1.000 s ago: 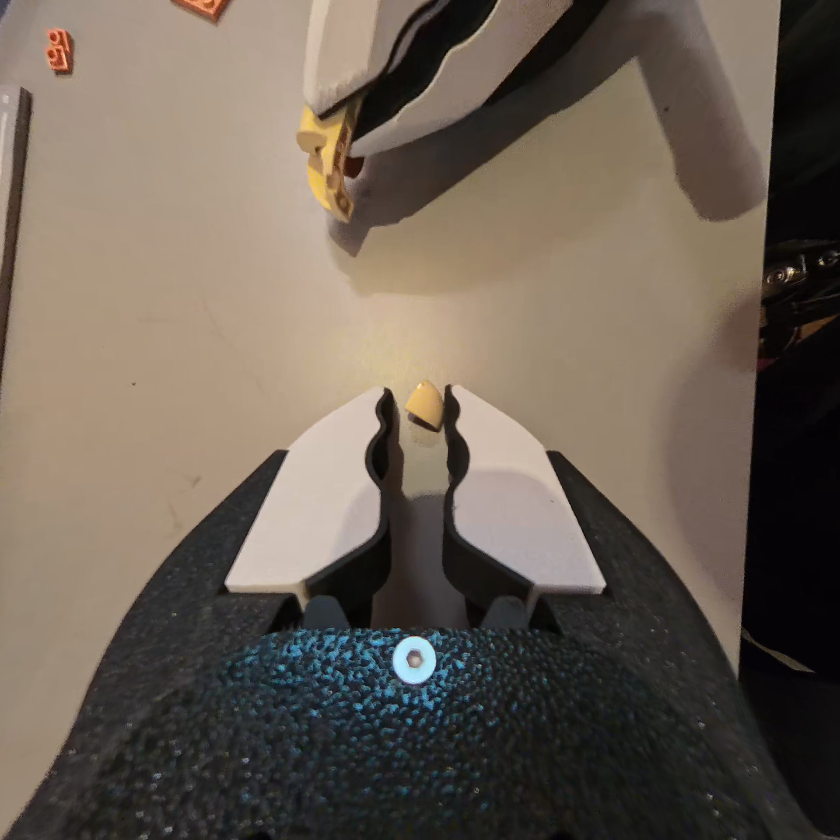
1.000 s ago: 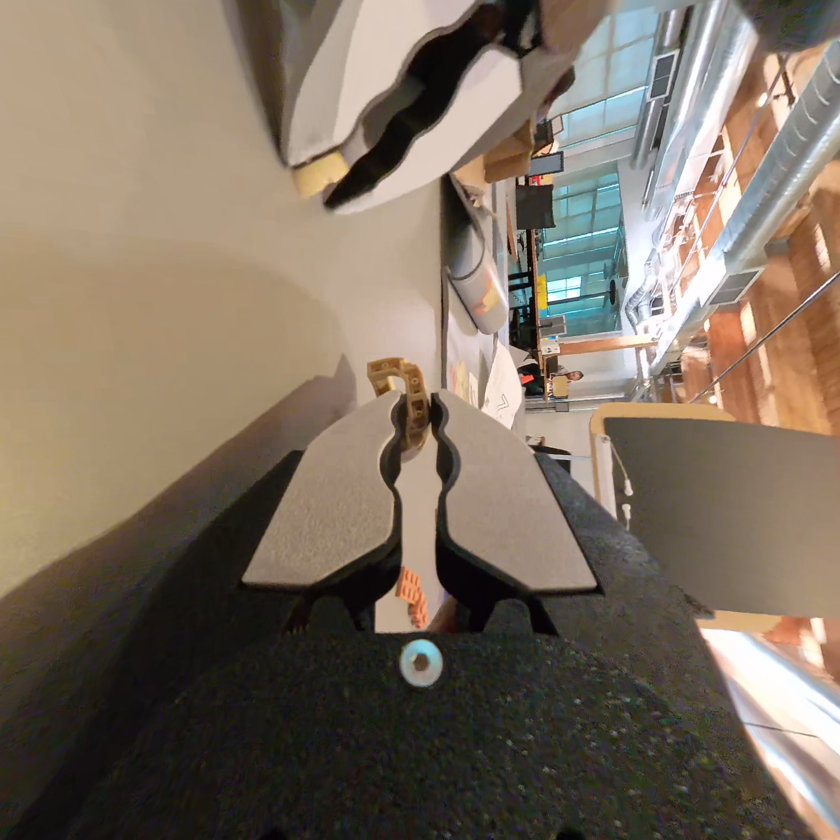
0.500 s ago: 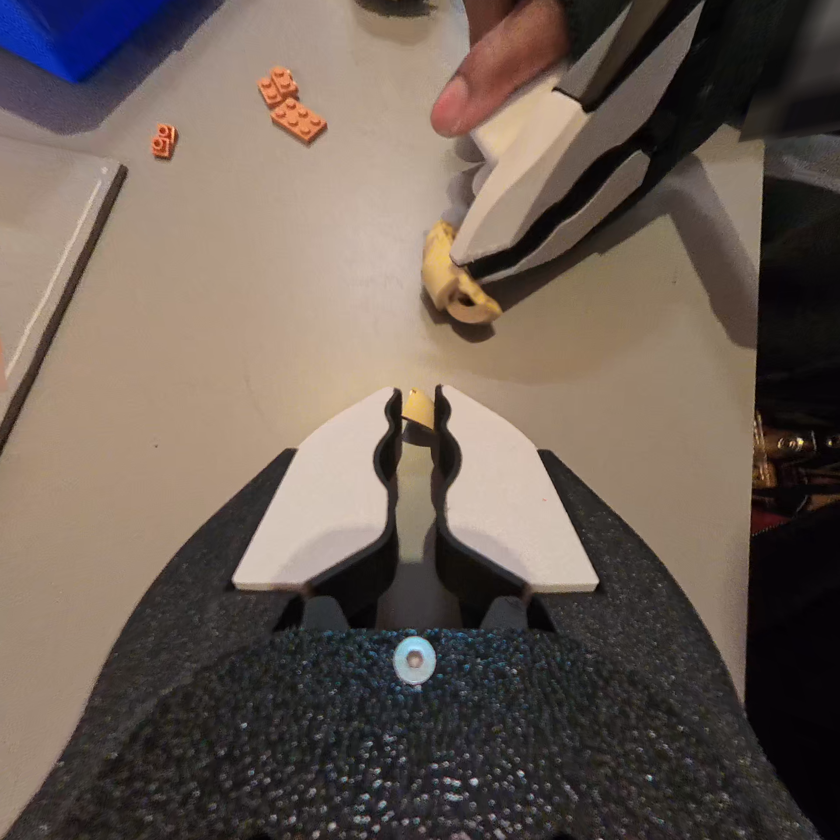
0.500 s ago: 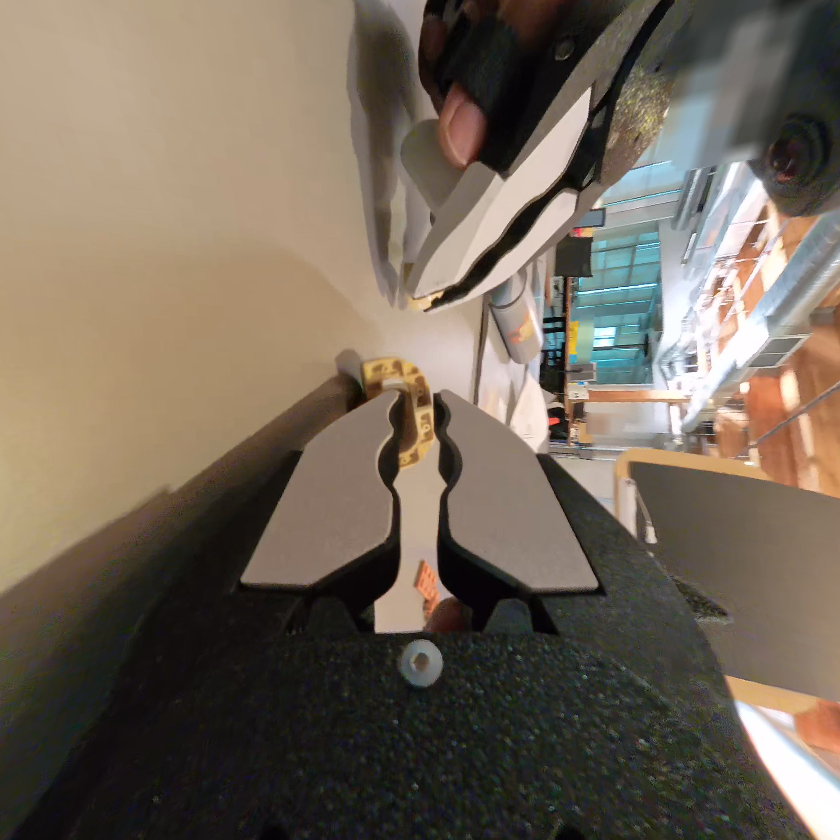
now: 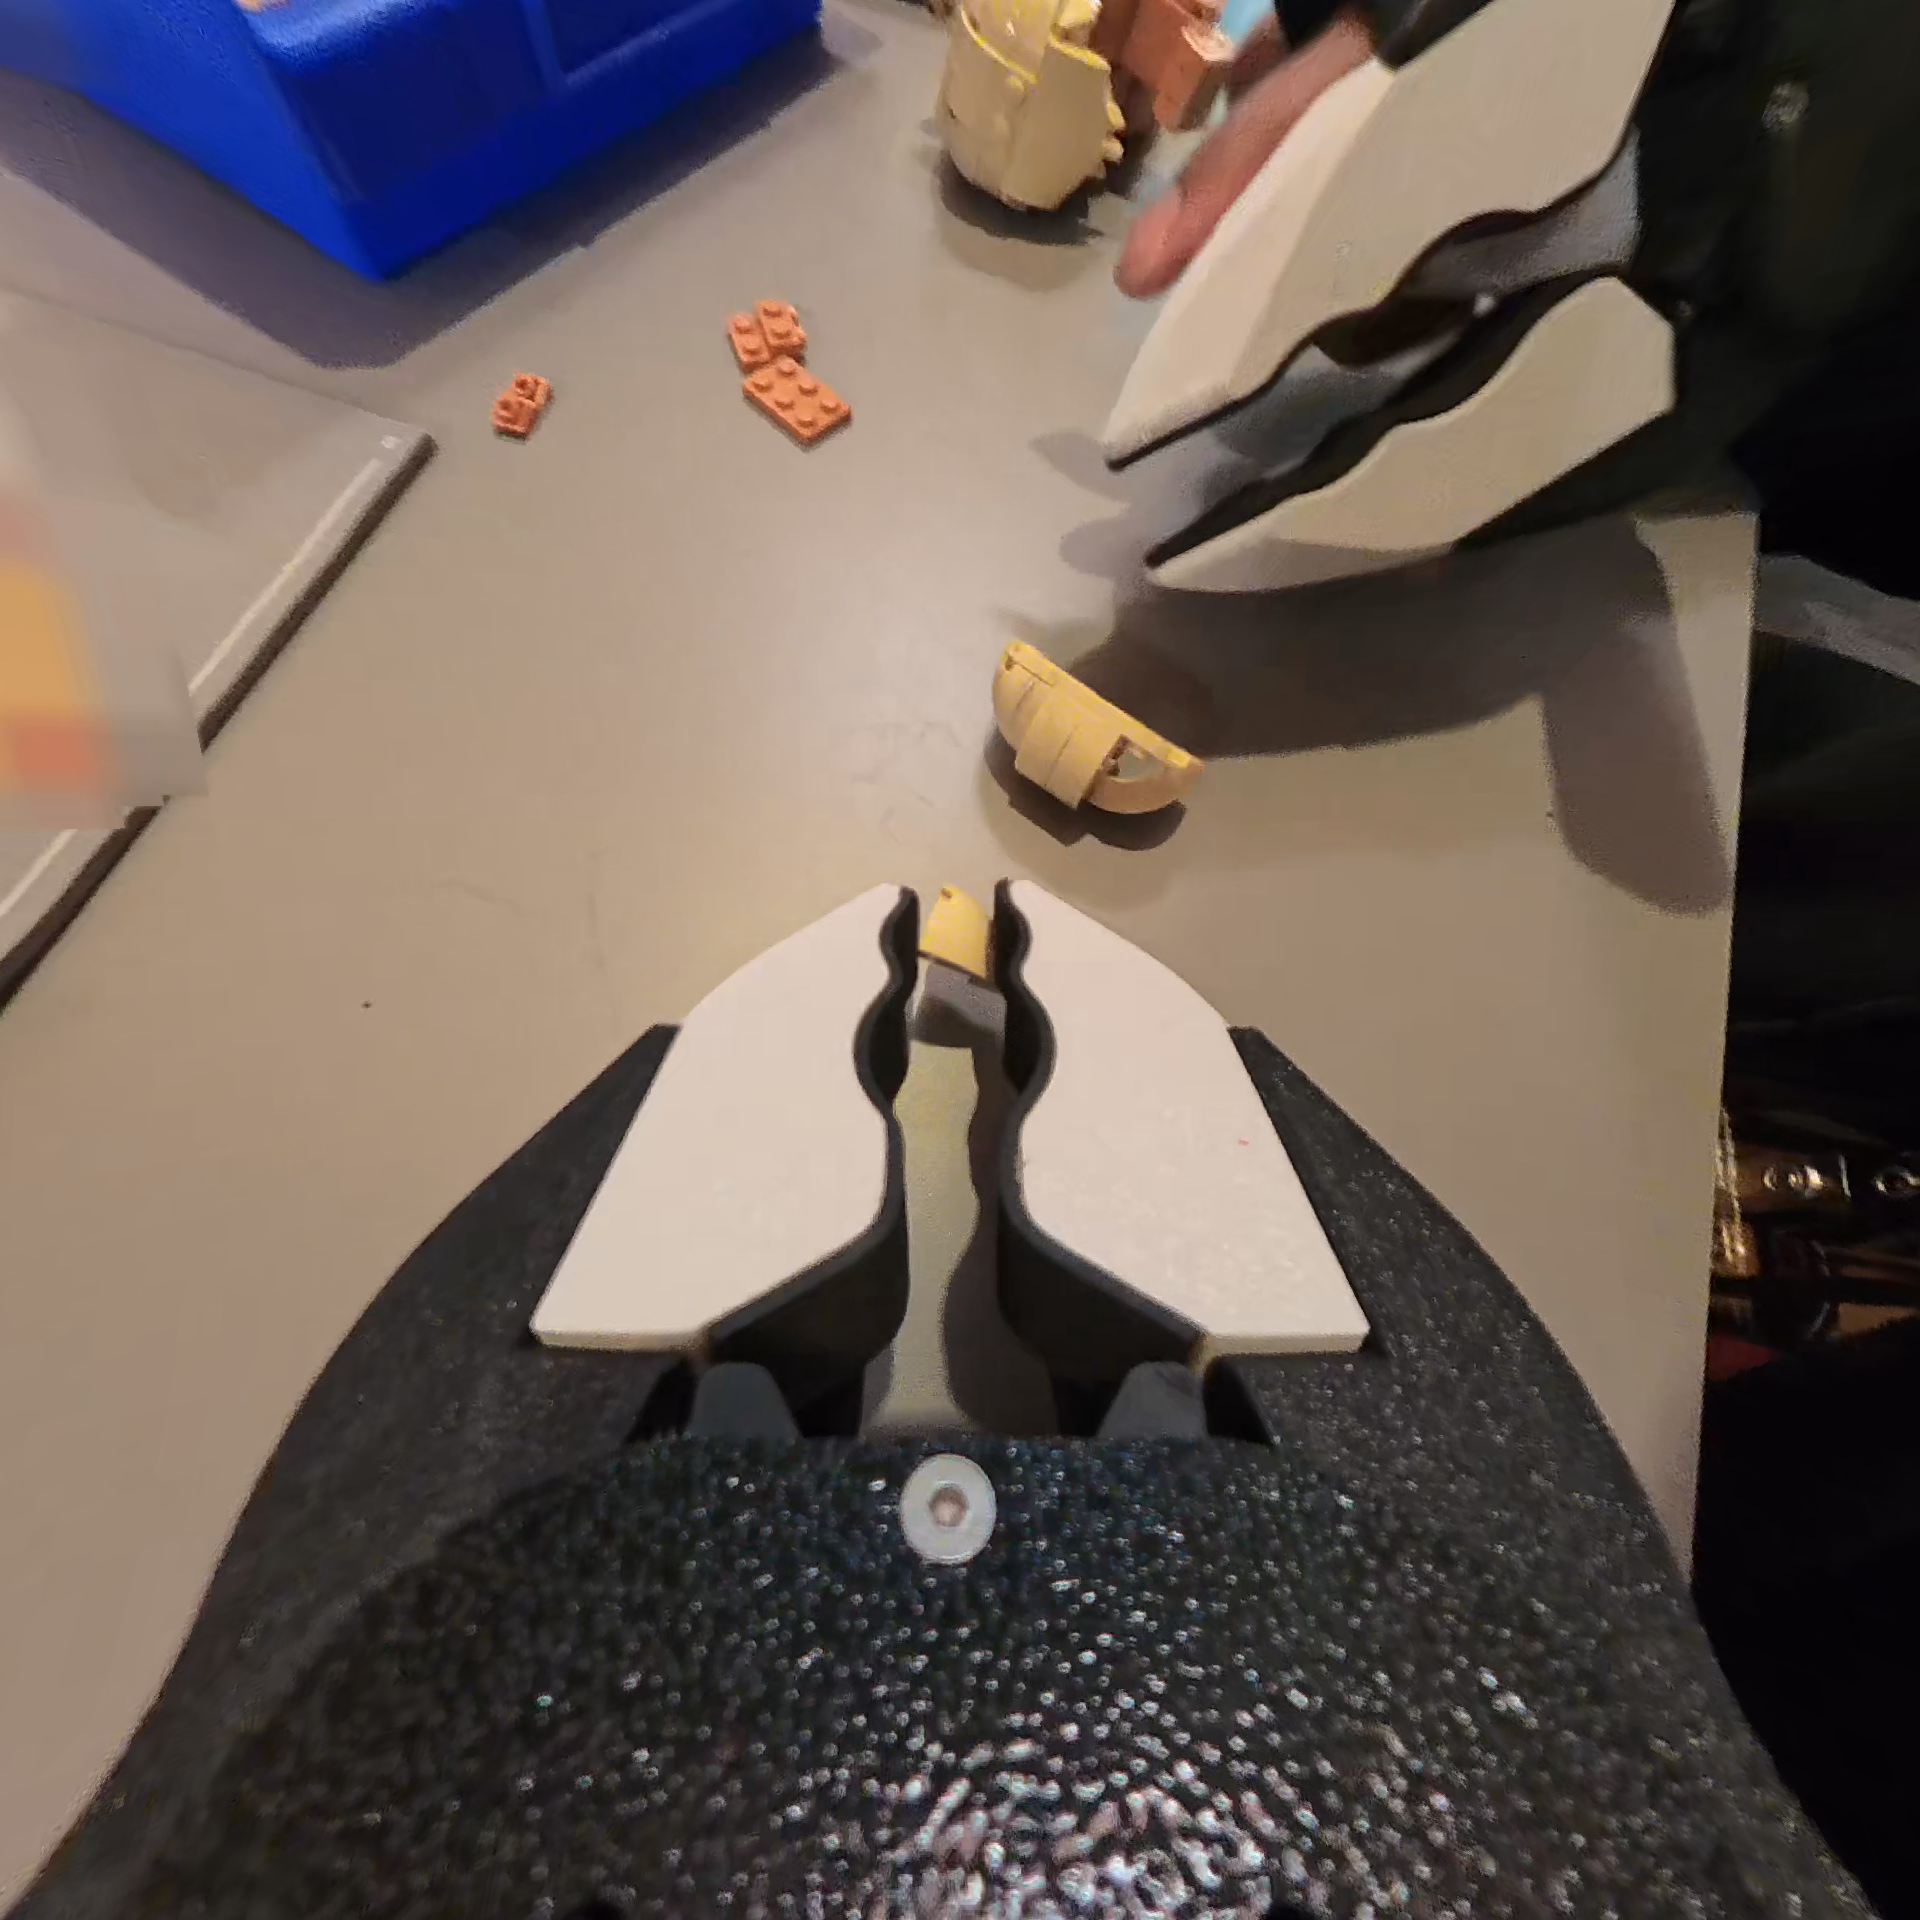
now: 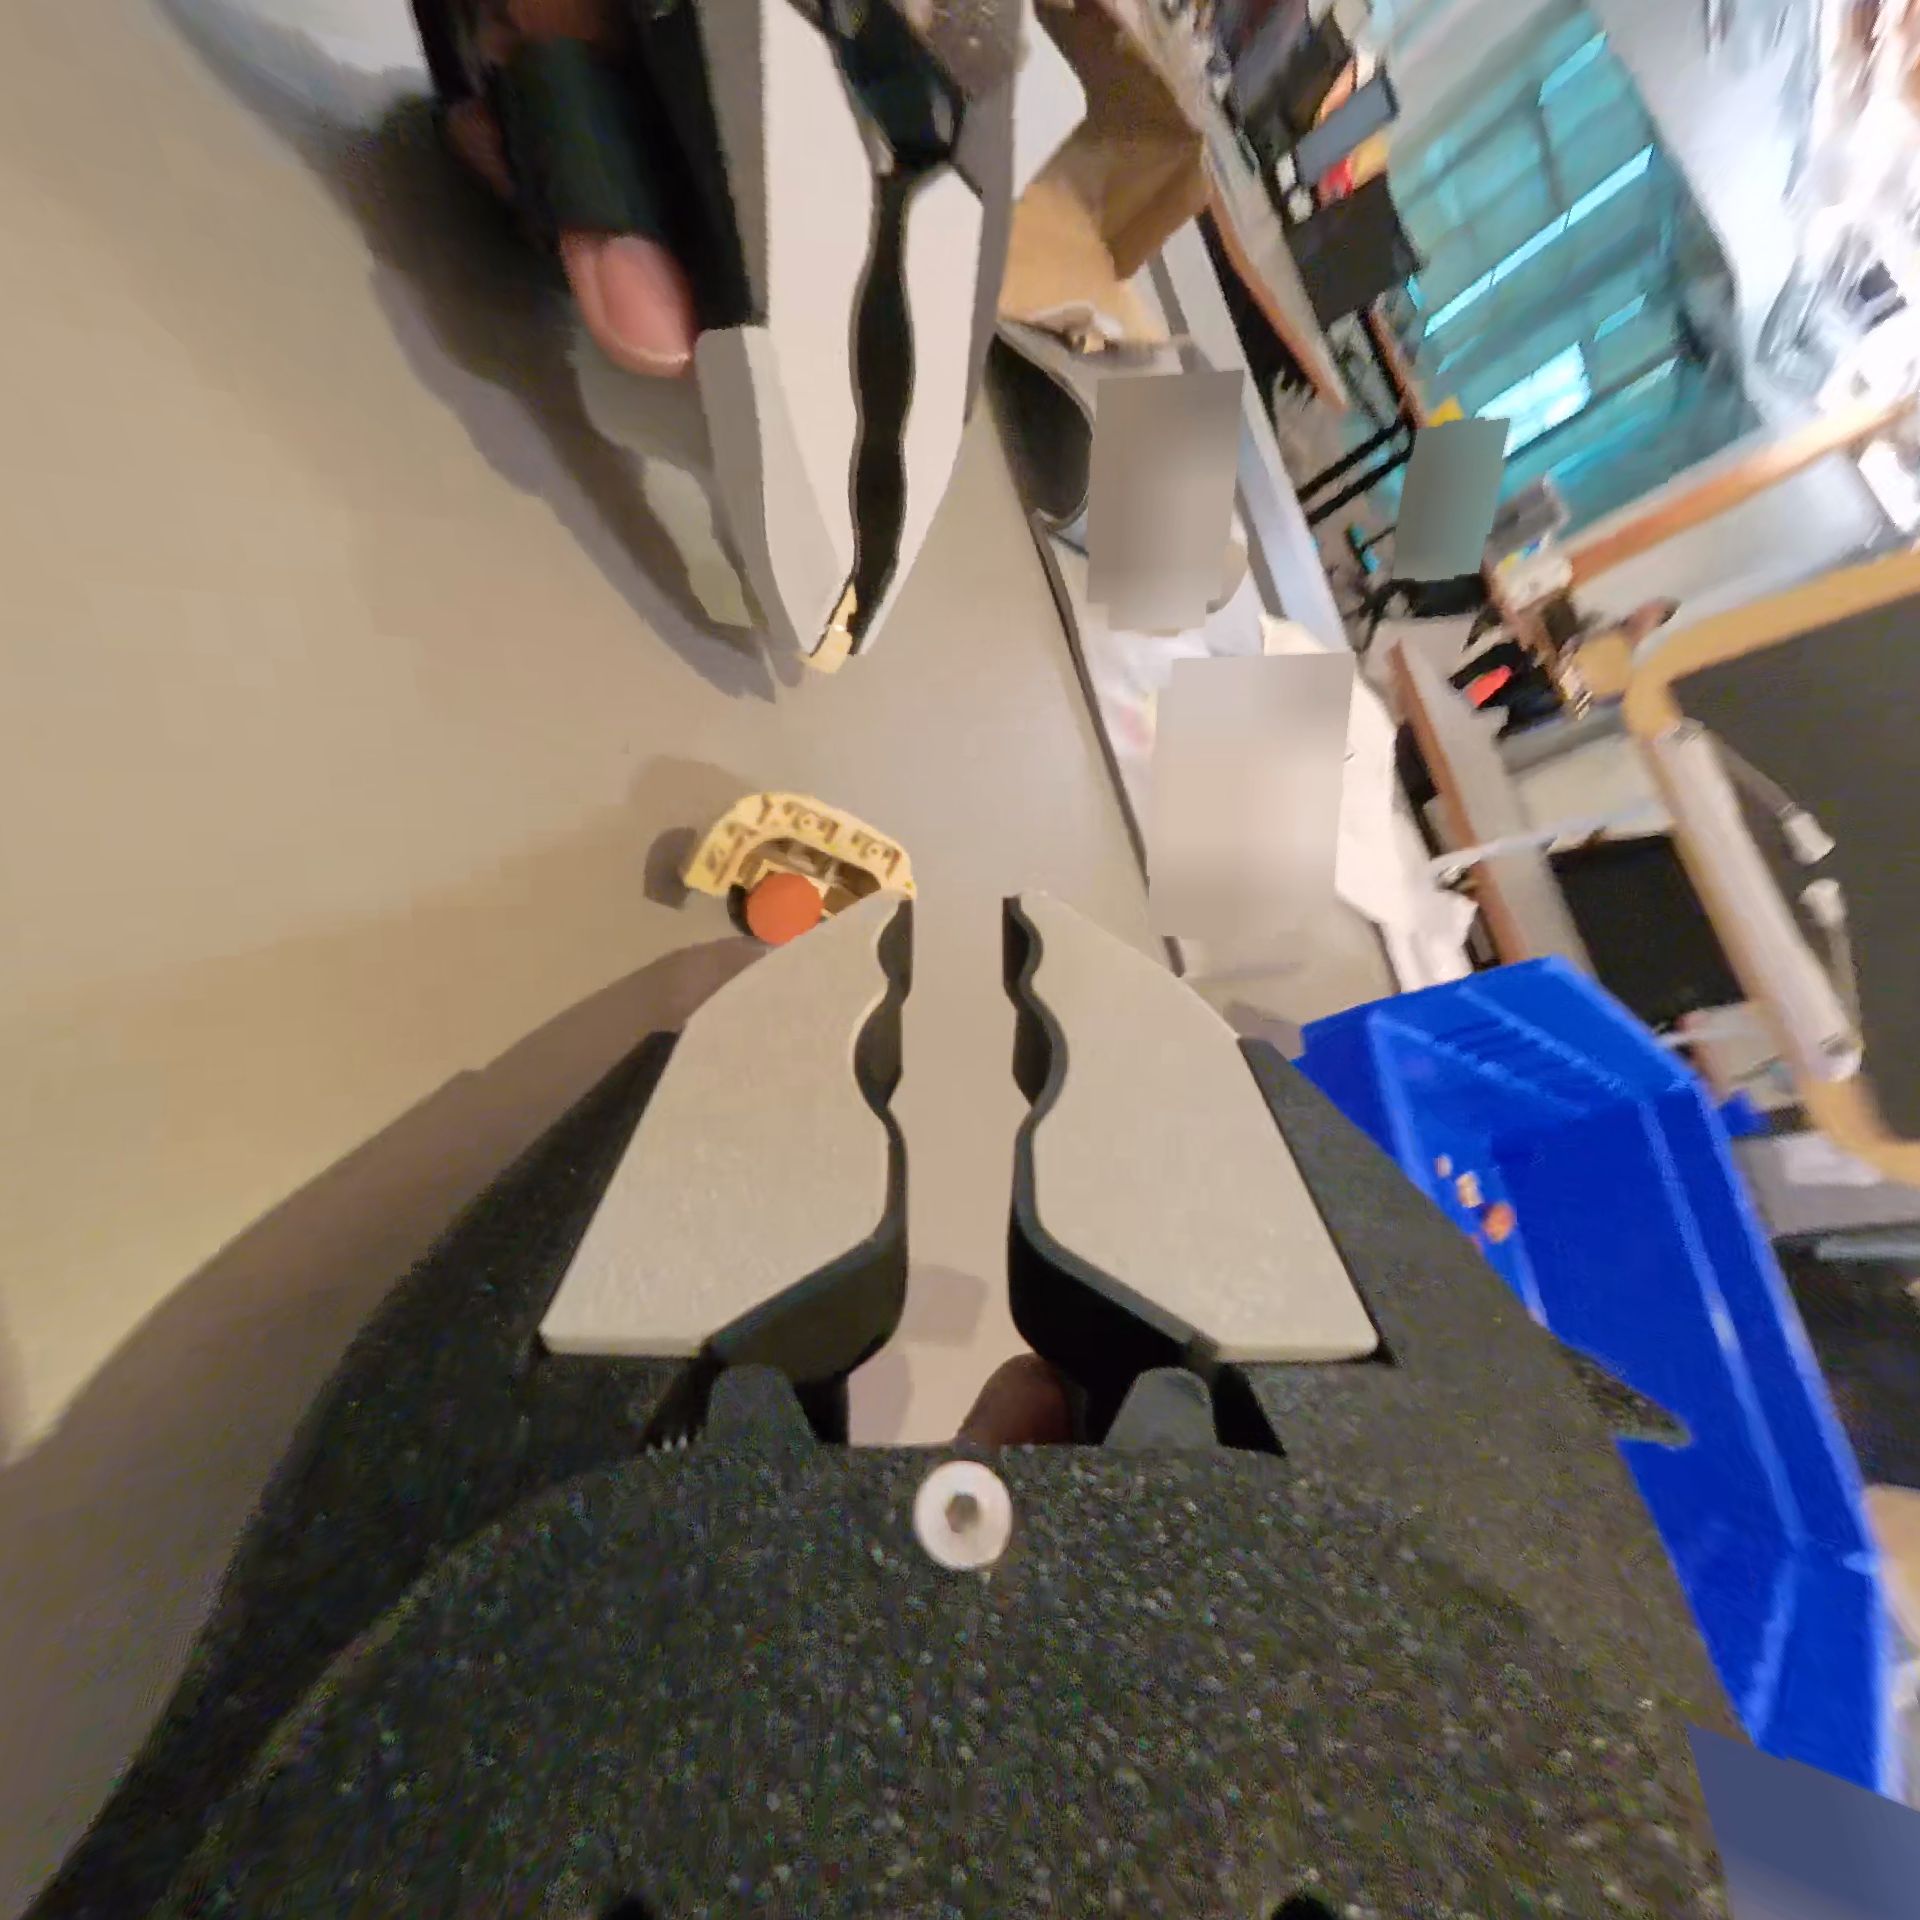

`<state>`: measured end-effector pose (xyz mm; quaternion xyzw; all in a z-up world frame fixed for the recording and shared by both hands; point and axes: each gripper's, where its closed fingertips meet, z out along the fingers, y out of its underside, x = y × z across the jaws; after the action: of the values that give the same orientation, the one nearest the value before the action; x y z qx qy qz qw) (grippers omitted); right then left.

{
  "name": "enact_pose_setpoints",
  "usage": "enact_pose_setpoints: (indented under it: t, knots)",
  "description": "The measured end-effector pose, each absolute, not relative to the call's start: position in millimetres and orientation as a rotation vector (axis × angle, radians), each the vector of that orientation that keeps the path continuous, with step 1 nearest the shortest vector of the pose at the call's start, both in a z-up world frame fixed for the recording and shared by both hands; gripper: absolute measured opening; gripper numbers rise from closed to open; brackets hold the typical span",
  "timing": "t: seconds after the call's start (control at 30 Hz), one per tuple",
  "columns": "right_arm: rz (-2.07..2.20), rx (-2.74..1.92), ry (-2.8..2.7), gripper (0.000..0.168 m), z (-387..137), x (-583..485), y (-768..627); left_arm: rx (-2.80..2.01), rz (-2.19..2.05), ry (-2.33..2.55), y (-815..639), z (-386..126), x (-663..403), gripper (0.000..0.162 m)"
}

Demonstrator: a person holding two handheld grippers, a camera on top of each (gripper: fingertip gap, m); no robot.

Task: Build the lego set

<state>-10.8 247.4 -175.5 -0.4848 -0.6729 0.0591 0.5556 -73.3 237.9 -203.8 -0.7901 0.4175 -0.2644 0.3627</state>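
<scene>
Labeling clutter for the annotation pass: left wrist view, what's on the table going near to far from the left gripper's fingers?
small tan piece held in the left gripper → curved tan sub-assembly → orange plates → tan and pink lego build.

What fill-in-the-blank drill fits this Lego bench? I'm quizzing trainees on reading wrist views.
1. The left gripper is shut on a small ____ piece.
2. The right gripper holds ____.
3. The curved tan assembly lies on the ____.
4. The bin is ____ in colour.

Missing words: tan; nothing; table; blue
</scene>
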Motion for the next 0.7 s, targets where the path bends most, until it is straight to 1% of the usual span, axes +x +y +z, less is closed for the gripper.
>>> enact_pose_setpoints:
  t: [0.17, 0.23, 0.3, 0.47, 0.5, 0.53, 0.6, 0.7]
  knots:
    - [0.305, -1.48, -1.408, 0.016, -175, -25, 239, -1.988, -0.59, 0.97, 242, -194, -82, 0.013]
    - [0.317, -1.606, -1.384, 0.02, -182, -29, 233, -1.965, -0.57, 0.949, 242, -191, -84, 0.013]
    - [0.268, -1.685, -1.353, 0.025, -186, -31, 230, -1.944, -0.559, 0.934, 242, -187, -85, 0.013]
    - [0.038, -1.82, -1.293, 0.028, -202, -27, 234, -1.916, -0.536, 0.952, 239, -186, -85, 0.013]
    - [-0.005, -1.839, -1.286, 0.027, -206, -26, 235, -1.914, -0.53, 0.96, 239, -186, -84, 0.013]
    - [-0.033, -1.855, -1.278, 0.022, -210, -25, 236, -1.913, -0.525, 0.968, 238, -187, -84, 0.013]
    - [-0.046, -1.868, -1.246, 0.007, -212, -24, 238, -1.906, -0.515, 0.978, 237, -187, -83, 0.013]
    - [0.037, -1.93, -1.149, 0.007, -212, -22, 242, -1.889, -0.502, 0.988, 236, -186, -82, 0.013]
